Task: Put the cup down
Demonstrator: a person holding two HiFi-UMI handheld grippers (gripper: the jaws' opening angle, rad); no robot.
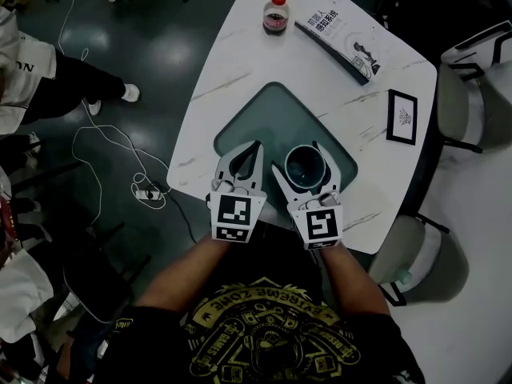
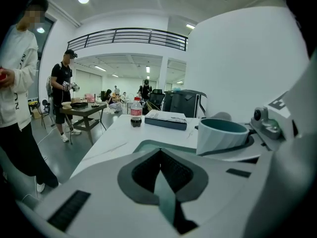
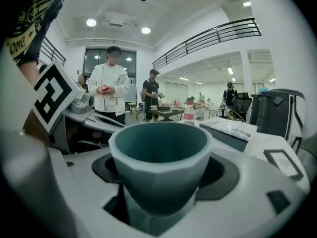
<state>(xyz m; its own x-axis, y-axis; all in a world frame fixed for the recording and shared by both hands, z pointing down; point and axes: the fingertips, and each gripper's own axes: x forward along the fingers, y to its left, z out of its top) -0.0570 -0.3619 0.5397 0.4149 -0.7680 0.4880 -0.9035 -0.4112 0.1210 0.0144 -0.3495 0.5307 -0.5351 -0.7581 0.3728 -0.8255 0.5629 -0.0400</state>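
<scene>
The cup (image 1: 304, 166) is grey-white outside and teal inside. It stands upright between the jaws of my right gripper (image 1: 300, 160), over the near part of the teal inlay (image 1: 264, 110) in the white table (image 1: 240, 70). In the right gripper view the cup (image 3: 161, 157) fills the dark recess of the right gripper (image 3: 161, 187), whose jaws are shut on its sides; its base is hidden. My left gripper (image 1: 256, 146) is beside it on the left, shut and empty. In the left gripper view the left gripper's (image 2: 161, 155) tips meet, with the cup (image 2: 223, 135) to the right.
A red-capped bottle (image 1: 276, 13) and a book (image 1: 340, 42) lie at the table's far end, and a black framed card (image 1: 402, 117) lies at its right. Chairs (image 1: 468, 86) stand to the right. A cable and power strip (image 1: 148, 190) lie on the floor left. People (image 3: 111, 90) stand nearby.
</scene>
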